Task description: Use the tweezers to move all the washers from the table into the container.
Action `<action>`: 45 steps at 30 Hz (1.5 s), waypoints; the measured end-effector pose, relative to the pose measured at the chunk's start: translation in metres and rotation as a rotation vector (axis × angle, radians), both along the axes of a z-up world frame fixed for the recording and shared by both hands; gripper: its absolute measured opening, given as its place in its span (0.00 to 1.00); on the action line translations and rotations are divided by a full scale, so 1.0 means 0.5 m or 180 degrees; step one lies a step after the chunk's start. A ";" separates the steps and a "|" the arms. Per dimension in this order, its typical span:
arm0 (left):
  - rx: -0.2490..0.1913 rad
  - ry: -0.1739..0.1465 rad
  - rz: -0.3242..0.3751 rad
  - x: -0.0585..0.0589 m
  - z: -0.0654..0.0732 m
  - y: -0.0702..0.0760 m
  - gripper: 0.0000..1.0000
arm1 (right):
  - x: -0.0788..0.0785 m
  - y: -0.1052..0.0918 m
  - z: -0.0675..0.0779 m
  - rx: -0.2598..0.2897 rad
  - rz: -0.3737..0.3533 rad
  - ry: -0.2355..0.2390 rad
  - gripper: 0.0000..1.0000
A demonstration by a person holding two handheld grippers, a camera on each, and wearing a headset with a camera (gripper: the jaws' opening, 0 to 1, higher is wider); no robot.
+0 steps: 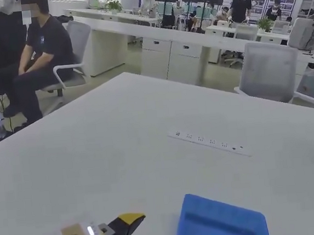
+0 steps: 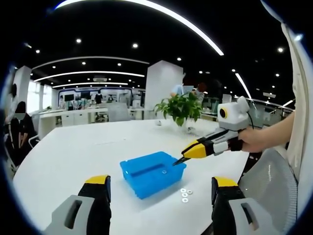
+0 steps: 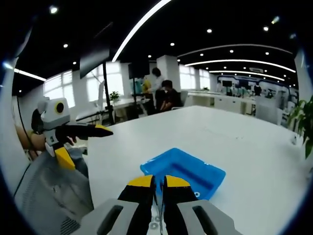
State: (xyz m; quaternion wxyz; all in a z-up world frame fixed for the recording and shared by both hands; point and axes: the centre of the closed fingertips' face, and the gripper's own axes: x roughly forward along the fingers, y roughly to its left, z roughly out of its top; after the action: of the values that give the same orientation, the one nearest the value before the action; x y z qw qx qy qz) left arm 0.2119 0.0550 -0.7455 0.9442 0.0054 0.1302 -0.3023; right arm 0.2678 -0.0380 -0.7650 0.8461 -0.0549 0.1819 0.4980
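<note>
On the white table (image 2: 73, 152), washers (image 2: 185, 195) lie loose just beside the blue container (image 2: 152, 174), at its 4 o'clock; one more seems to lie inside it. The right gripper (image 2: 182, 159), jaws pressed together, points at the container's 2 o'clock corner. The left gripper (image 2: 161, 181) has its jaws spread wide.

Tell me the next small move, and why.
Probably swing the right gripper from over the container corner down to the three washers lying on the table beside it. Its jaws look shut, and I cannot tell whether they carry a washer.
</note>
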 end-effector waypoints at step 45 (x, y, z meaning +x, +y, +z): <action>0.0192 0.0214 -0.0086 -0.007 -0.034 -0.004 0.82 | -0.093 -0.051 -0.201 -0.1029 0.0585 0.0535 0.07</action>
State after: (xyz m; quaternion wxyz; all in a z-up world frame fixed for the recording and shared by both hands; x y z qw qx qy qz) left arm 0.2083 0.0528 -0.7625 0.9346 0.0255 0.1709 -0.3111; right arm 0.2212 -0.0637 -0.8655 0.7591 -0.1647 0.3237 0.5402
